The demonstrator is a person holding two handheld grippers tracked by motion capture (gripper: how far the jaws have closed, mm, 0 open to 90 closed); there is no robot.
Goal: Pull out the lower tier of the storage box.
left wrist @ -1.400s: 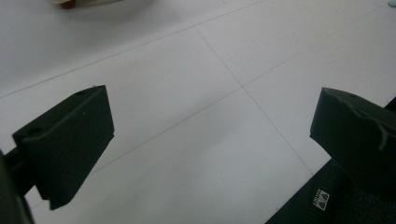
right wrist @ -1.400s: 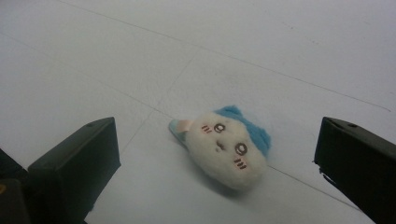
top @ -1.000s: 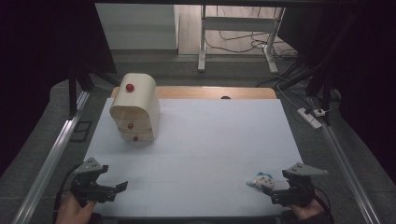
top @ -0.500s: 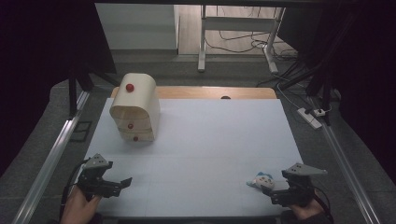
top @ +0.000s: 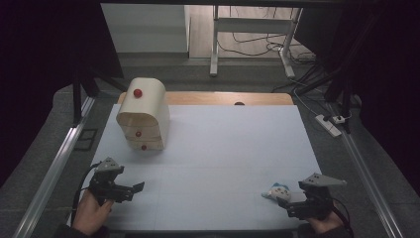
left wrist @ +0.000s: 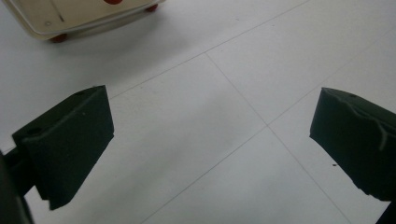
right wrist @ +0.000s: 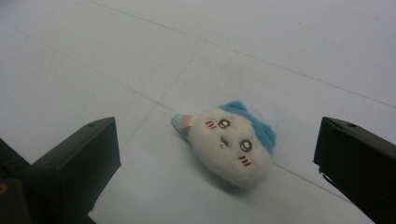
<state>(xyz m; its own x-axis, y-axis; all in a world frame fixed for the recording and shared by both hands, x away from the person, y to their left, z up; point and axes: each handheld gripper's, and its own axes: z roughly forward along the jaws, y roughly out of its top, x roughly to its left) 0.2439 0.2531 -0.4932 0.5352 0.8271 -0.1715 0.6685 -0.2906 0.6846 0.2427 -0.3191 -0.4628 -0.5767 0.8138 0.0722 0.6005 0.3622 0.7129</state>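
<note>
A small white and blue plush toy (top: pixel 276 191) (right wrist: pixel 231 144) lies on the white table near the front right. My right gripper (top: pixel 292 207) (right wrist: pixel 219 163) sits just behind it, open, with the toy a little ahead of its jaws. My left gripper (top: pixel 132 190) (left wrist: pixel 210 140) hovers at the front left, open with nothing between its jaws. A cream wooden drawer chest (top: pixel 142 115) with red knobs stands at the back left; its lower edge (left wrist: pixel 84 18) appears at the top of the left gripper view.
The white table (top: pixel 223 148) has a wooden strip (top: pixel 218 98) along its far edge and metal rails (top: pixel 54 168) at both sides. A power strip (top: pixel 329 125) lies off the table at right.
My left gripper has shifted a little to the right and forward. The right gripper and the plush toy have stayed where they were.
</note>
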